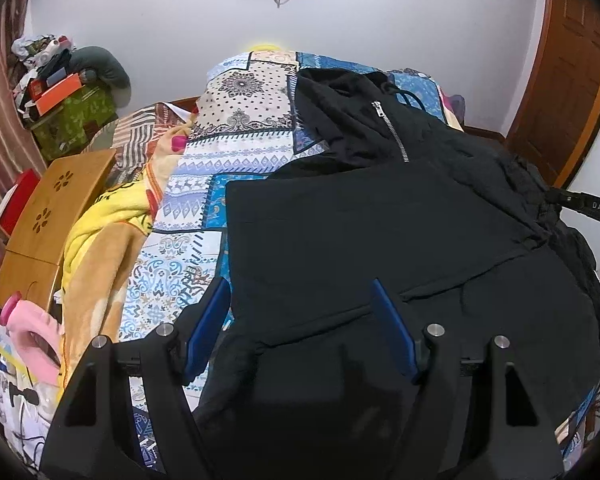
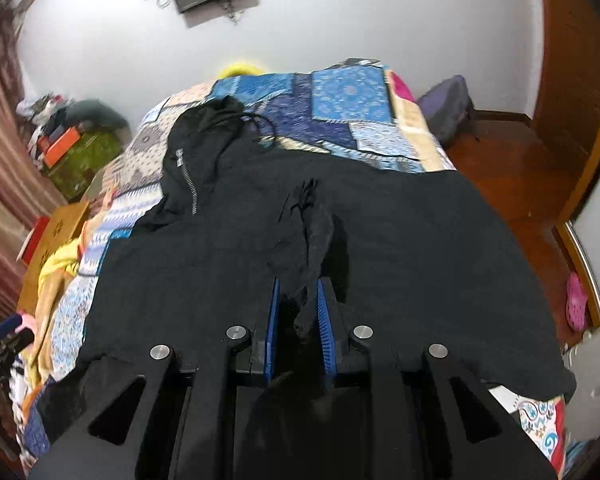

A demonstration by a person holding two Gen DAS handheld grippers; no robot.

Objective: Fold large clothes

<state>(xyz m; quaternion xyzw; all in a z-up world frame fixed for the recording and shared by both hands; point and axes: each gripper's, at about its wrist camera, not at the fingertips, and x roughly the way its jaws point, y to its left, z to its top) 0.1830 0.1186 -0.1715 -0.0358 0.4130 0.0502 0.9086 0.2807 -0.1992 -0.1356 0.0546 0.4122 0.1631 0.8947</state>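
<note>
A black zip hoodie (image 1: 380, 220) lies spread on the patterned bedspread (image 1: 220, 152), hood and silver zipper (image 1: 392, 132) toward the far end. My left gripper (image 1: 300, 300) is open above the hoodie's near left part, blue fingers (image 1: 208, 320) apart and holding nothing. In the right wrist view the hoodie (image 2: 420, 248) covers the bed's near half. My right gripper (image 2: 298, 292) is shut on a bunched fold of the black fabric (image 2: 312, 248), lifted into a ridge between the blue pads (image 2: 325, 320). The right gripper's body shows at the left wrist view's right edge (image 1: 588, 206).
A yellow-orange blanket (image 1: 100, 240) and a wooden lap table (image 1: 56, 204) lie at the bed's left. A cluttered green box (image 1: 72, 120) stands by the wall. A purple bag (image 2: 448, 108) and pink clog (image 2: 576, 300) are on the wooden floor to the right.
</note>
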